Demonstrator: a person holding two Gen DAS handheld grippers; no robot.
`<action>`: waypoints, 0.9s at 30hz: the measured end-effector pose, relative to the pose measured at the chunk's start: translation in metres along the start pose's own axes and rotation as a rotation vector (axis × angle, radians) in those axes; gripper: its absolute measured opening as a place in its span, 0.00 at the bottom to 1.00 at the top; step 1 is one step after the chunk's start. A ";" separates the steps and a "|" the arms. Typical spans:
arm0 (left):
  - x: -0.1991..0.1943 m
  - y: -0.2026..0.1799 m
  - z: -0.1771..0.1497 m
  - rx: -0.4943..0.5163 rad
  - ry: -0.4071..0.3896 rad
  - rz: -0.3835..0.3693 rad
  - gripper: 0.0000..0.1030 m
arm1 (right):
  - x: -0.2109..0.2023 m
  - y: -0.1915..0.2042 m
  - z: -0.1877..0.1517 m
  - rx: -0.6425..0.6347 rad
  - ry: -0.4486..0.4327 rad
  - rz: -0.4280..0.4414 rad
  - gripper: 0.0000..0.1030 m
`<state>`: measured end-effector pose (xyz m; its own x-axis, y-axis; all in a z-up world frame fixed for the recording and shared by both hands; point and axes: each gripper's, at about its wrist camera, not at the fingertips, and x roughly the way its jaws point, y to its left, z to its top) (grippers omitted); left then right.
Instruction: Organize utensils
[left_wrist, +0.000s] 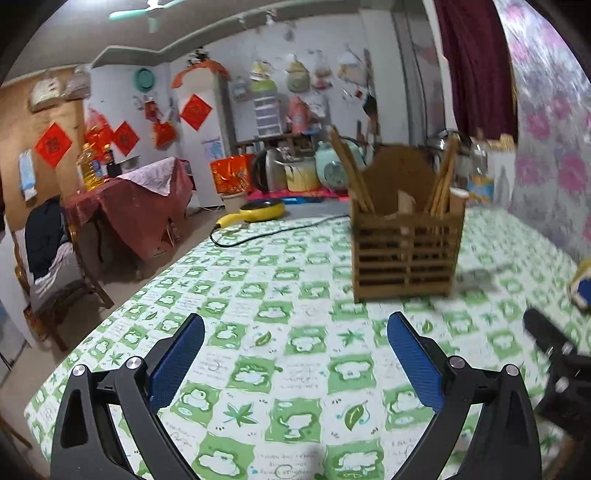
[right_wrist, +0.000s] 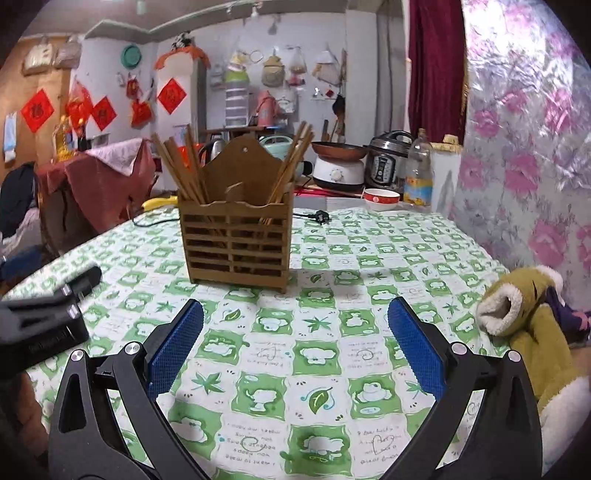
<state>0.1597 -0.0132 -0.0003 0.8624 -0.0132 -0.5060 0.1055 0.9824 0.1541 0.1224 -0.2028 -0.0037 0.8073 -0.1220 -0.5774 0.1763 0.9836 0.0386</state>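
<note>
So, one wooden chopstick holder stands upright mid-table on the green checked tablecloth, with two bunches of chopsticks, left and right; exact count is too blurry. Both grippers, left gripper and right gripper, spread wide, holding nothing.

The chopsticks are hidden below the slatted holder's rim; the left-wrist view is motion-blurred.
</note>
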 end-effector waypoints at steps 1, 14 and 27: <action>-0.003 -0.002 0.000 0.014 -0.018 0.006 0.94 | -0.002 -0.002 0.000 0.011 -0.008 0.001 0.94; -0.022 -0.010 -0.001 0.046 -0.125 -0.034 0.94 | -0.013 0.005 0.002 0.004 -0.035 0.046 0.94; -0.020 -0.011 -0.001 0.049 -0.117 -0.034 0.94 | -0.008 0.006 0.001 -0.004 -0.016 0.073 0.94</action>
<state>0.1413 -0.0232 0.0073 0.9094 -0.0703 -0.4100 0.1567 0.9709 0.1813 0.1179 -0.1958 0.0016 0.8265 -0.0522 -0.5605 0.1146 0.9904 0.0767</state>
